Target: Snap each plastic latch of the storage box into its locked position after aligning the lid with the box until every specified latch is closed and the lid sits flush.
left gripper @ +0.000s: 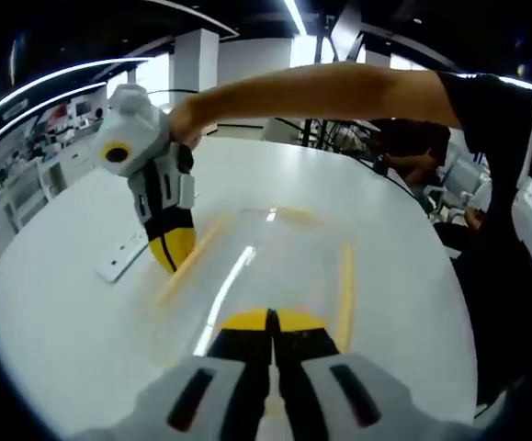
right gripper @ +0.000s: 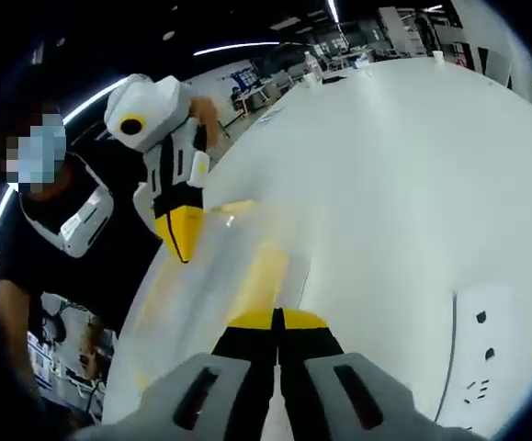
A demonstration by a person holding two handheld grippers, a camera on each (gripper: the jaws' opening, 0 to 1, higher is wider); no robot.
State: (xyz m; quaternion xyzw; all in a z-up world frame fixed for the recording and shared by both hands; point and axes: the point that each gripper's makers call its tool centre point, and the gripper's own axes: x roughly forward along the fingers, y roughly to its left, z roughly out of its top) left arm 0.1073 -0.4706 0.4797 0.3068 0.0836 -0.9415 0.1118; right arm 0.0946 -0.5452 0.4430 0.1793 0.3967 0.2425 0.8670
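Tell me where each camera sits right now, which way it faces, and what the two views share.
Left gripper view: rides the left gripper, jaws together, facing across the clear storage box toward the right gripper; a bare forearm shows.
Right gripper view: rides the right gripper, jaws together, facing back over the box at the left gripper; the person's torso shows.
Shared: the box with yellow latches, the white table, both grippers.

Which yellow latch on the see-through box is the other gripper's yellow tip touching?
In the left gripper view, the left-side yellow latch: the right gripper presses there, while the right-side latch lies untouched.
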